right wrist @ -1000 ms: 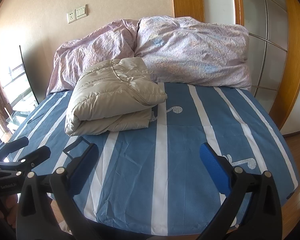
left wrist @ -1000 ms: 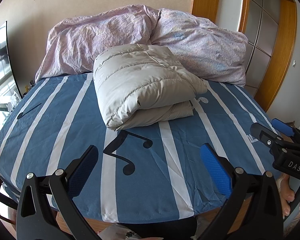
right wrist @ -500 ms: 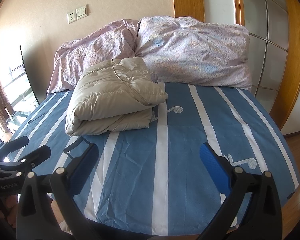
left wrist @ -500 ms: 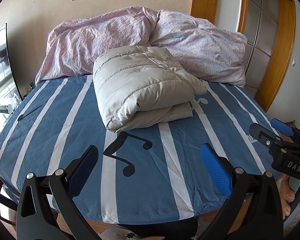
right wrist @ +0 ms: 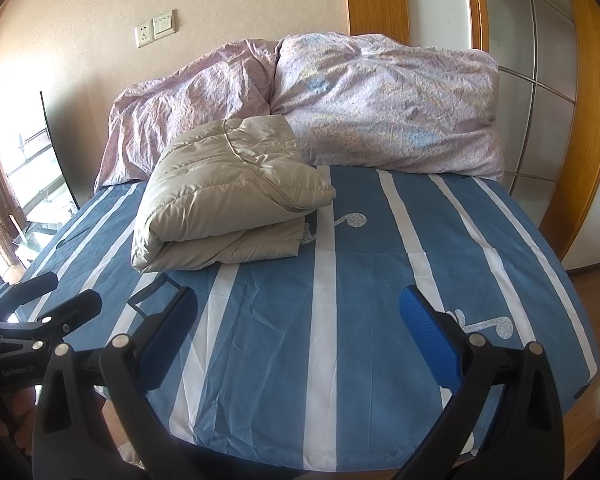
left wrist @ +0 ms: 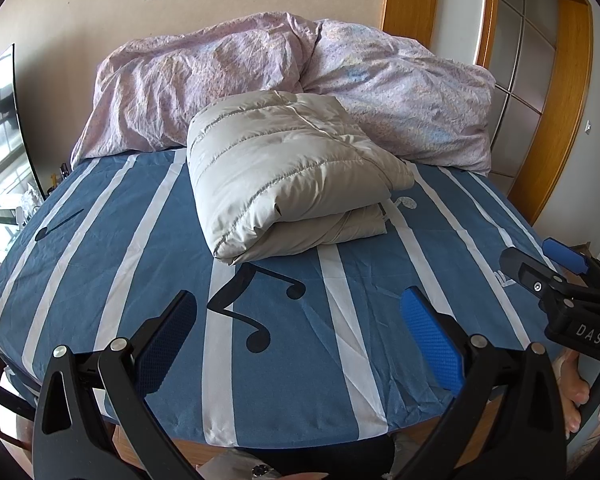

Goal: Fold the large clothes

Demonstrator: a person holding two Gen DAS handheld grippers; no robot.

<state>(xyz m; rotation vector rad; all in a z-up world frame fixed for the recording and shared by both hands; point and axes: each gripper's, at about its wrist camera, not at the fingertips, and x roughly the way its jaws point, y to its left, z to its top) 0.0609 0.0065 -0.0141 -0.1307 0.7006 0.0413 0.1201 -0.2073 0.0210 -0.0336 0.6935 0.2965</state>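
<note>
Jacket [left wrist: 288, 168] sits folded in a thick bundle at frame centre on the bed [left wrist: 100, 264], looking about done, while the left gripper [left wrist: 300, 344] and right gripper [right wrist: 300, 340] both hang wide and empty, low in frame.

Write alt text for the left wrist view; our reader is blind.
A folded beige quilted puffer jacket lies on a blue-and-white striped bedsheet, in front of crumpled pink floral bedding. The left claw is open and empty in the foreground.
</note>
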